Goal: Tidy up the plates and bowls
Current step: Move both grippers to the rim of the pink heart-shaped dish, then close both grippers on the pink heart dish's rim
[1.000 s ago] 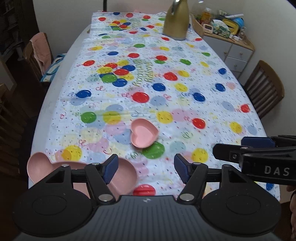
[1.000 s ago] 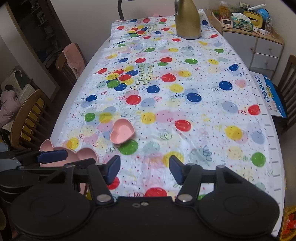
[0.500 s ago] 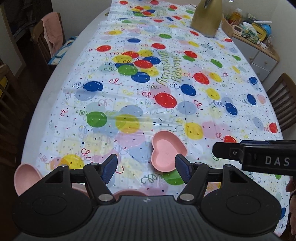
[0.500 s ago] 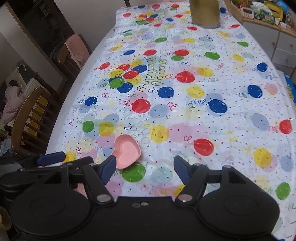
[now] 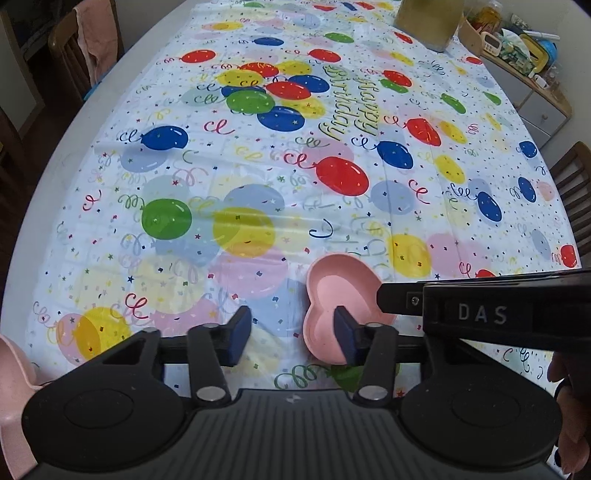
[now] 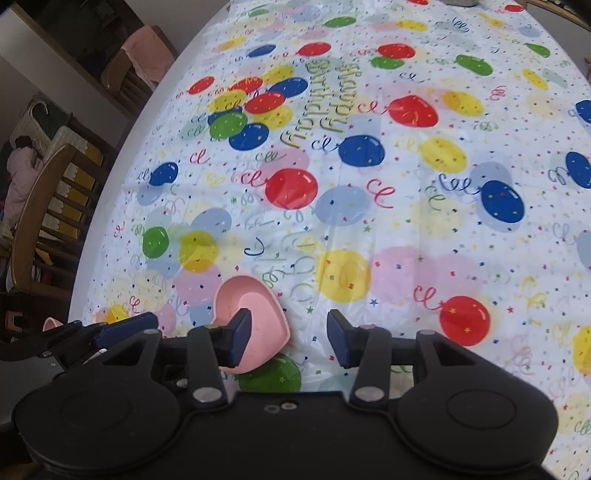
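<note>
A small pink heart-shaped bowl [image 5: 336, 291] sits on the balloon tablecloth; it also shows in the right wrist view [image 6: 255, 306]. My left gripper [image 5: 291, 341] is open, its right finger over the bowl. My right gripper [image 6: 290, 341] is open, its left finger over the bowl's inside; its finger reaches in from the right in the left wrist view [image 5: 399, 301]. A larger pink plate [image 5: 13, 369] shows only as an edge at the lower left; a sliver of it shows in the right wrist view [image 6: 50, 324].
The table [image 5: 55, 155] is covered by the balloon tablecloth [image 5: 332, 147]. A gold container [image 5: 428, 26] stands at the far end. Wooden chairs stand at the left [image 6: 51, 199] and the right [image 5: 572, 184]. A cluttered cabinet [image 5: 524, 55] is at the far right.
Both grippers have moved forward and down toward the heart-shaped bowl, which now lies at their fingertips. The large pink plate has slid almost out of view.
</note>
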The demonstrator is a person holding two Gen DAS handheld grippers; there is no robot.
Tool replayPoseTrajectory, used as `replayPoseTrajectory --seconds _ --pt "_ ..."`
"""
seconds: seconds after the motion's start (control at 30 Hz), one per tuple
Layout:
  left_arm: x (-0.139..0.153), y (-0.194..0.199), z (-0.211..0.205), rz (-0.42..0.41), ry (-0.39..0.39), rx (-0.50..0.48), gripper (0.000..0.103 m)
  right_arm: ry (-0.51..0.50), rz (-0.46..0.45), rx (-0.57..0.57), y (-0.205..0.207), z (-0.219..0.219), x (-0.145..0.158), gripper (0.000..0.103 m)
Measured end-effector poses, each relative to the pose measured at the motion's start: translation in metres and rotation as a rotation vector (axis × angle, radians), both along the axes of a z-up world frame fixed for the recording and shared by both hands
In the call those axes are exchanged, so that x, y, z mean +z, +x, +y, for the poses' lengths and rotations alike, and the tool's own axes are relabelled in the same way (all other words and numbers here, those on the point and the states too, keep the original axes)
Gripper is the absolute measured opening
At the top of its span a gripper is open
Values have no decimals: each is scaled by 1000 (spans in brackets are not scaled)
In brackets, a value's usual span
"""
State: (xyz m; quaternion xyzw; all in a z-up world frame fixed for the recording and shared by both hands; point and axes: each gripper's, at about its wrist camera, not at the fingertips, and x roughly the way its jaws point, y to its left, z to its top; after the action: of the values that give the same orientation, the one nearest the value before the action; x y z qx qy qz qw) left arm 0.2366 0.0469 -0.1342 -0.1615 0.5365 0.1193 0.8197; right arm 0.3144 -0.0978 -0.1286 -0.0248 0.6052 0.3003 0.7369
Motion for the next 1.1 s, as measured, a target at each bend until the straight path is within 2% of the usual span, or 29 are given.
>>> replayPoseTrajectory --seconds 0.03,0.13,0.23,0.33,0.5,0.8,1.1 --pt "-2 1 0 -1 -8 -3 41 -2 9 7 1 2 -3 28" --pt "-6 3 0 -3 -28 -10 34 -12 14 12 2 7 -10 26" --pt "-10 5 -1 2 -30 -12 27 -12 24 18 4 9 -15 14" --pt "-14 6 0 7 -46 -6 18 -12 28 25 4 10 -17 8" --pt "-17 5 1 5 -62 -6 10 -14 24 30 1 11 -19 4" --pt "-1 -4 -3 -19 -68 -30 10 -7 11 20 -6 5 -9 1" --pt "36 -29 -19 -49 -81 -87 10 26 -7 6 -29 -15 26 1"
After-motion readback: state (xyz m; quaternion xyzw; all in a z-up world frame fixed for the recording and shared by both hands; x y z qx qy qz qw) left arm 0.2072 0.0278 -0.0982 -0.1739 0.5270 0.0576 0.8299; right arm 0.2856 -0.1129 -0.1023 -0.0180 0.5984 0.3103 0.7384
